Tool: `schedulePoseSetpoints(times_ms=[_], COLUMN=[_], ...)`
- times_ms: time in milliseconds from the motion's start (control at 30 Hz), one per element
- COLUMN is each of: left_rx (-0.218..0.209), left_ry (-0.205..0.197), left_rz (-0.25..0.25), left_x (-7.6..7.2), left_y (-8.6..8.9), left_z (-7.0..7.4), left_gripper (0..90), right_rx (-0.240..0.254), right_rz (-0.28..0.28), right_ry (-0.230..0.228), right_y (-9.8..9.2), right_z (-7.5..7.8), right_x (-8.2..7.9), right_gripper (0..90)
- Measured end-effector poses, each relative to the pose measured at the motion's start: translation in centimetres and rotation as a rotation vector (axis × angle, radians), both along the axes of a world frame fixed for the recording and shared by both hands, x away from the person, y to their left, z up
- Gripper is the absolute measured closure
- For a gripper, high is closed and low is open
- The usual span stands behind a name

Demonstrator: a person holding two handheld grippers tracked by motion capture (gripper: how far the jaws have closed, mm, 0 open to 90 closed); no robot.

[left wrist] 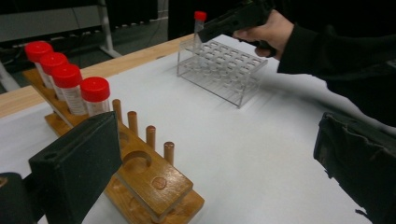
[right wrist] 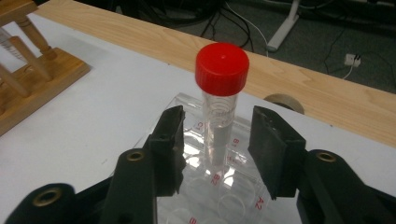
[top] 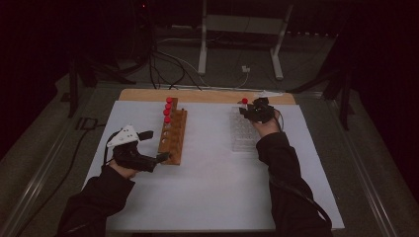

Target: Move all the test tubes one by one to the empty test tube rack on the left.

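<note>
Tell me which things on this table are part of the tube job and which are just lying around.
In the job:
- red-capped tube
- clear rack
- wooden rack
- four capped tubes
- right claw

Lying about:
- tape roll
- floor cables

Black long sleeves (top: 281, 163) cover both of the person's forearms down to the wrists. The left gripper (top: 148, 146) is black, topped by a grey three-cornered plate (top: 123, 136), with a dark cable (top: 74, 153) trailing off it. The right gripper (right wrist: 215, 148) is matt black too: blocky, rough-faced pads (right wrist: 267, 144) on thick arms, each arm set with brass-coloured round eyelets (right wrist: 135, 155).
</note>
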State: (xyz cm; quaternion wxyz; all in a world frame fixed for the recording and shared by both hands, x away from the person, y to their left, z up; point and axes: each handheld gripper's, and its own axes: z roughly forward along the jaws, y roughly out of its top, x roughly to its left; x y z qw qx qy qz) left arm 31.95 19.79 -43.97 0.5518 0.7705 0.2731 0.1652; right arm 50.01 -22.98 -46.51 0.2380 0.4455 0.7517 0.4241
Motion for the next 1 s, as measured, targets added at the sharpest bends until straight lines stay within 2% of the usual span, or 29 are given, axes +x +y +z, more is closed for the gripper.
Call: schedulePoseSetpoints(times_ms=[167, 300, 533, 1000], left_rx=[-0.002, -0.003, -0.003, 0.006], left_ry=[0.004, 0.001, 0.010, 0.010], left_rz=[0.000, 0.001, -0.006, -0.010], left_x=[0.1, 0.1, 0.1, 0.2], left_y=[0.1, 0.1, 0.0, -0.2], left_z=[0.0, 0.0, -0.1, -0.1], left_gripper=[1.7, 1.7, 1.7, 1.7], right_rx=[-0.005, -0.007, -0.042, -0.033], right_rz=[0.005, 0.011, 0.009, 0.006], right_ry=[0.021, 0.023, 0.023, -0.018], right_y=[0.2, 0.3, 0.5, 0.4], right_z=[-0.2, -0.2, 0.0, 1.8], right_x=[0.6, 0.8, 0.7, 0.0], right_gripper=[68.1, 73.3, 75.0, 75.3])
